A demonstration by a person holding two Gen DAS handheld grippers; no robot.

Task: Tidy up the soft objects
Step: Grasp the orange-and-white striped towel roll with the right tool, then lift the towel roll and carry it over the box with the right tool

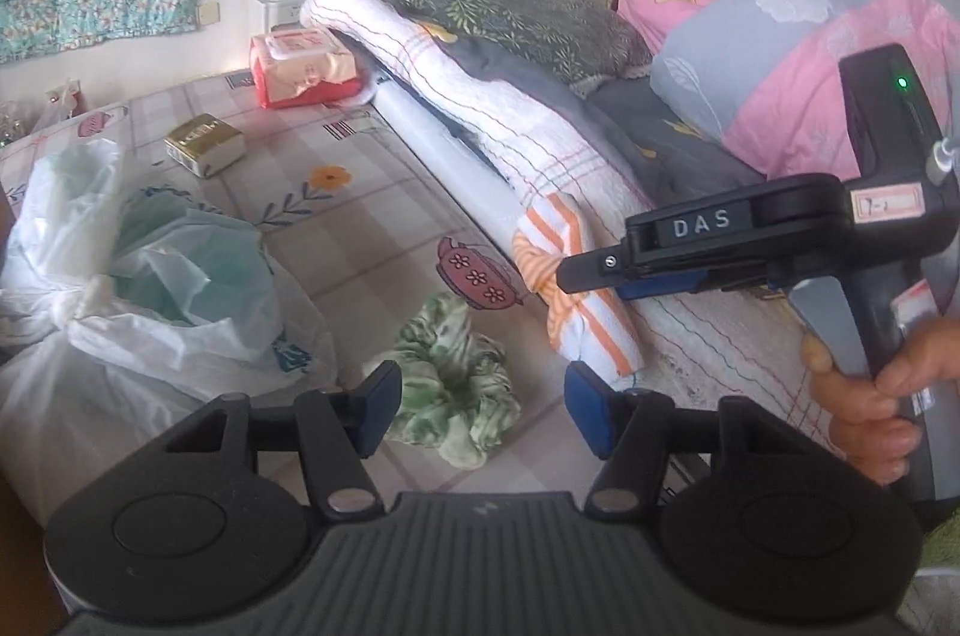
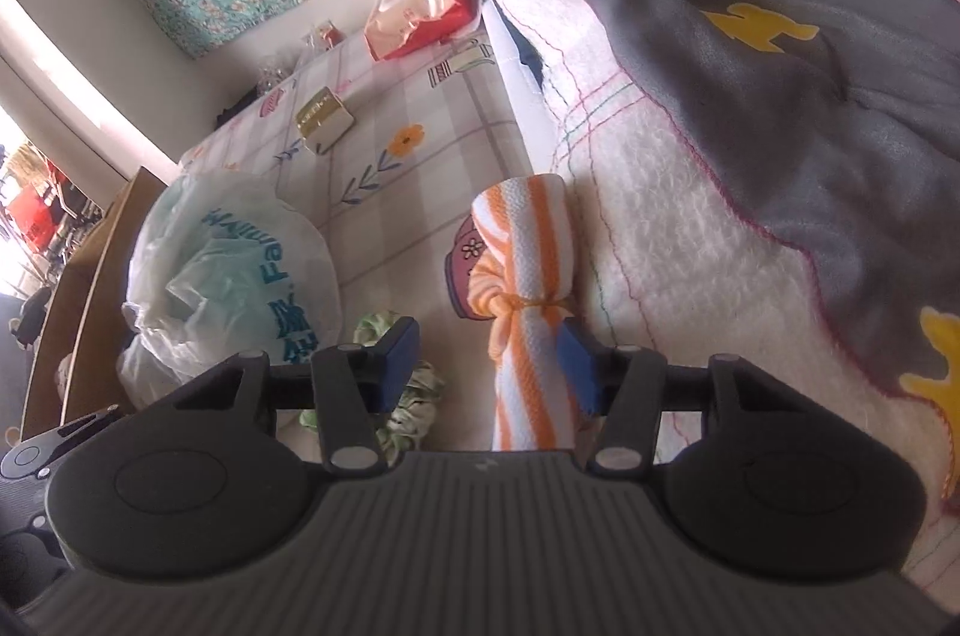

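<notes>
A green-and-white scrunchie (image 1: pixel 456 384) lies on the patterned sheet (image 1: pixel 360 216). My left gripper (image 1: pixel 485 409) is open around it, and the right pad (image 1: pixel 591 411) stands clear of the fabric. An orange-striped rolled towel (image 2: pixel 528 288), tied in the middle, leans against the white fluffy blanket (image 2: pixel 690 240). My right gripper (image 2: pixel 489 366) is open over the towel's lower half: its right pad (image 2: pixel 579 366) is at the towel's edge and its left pad (image 2: pixel 399 366) is apart from it. In the left wrist view a hand holds the right gripper (image 1: pixel 600 276) above the towel (image 1: pixel 564 300).
Knotted white plastic bags (image 1: pixel 120 288) fill the left side. A gold box (image 1: pixel 204 144) and a red wipes pack (image 1: pixel 306 69) lie further back. Folded grey bedding (image 2: pixel 780 84), a green leafy pillow (image 1: pixel 528 24) and a pink quilt (image 1: pixel 810 54) are stacked on the right.
</notes>
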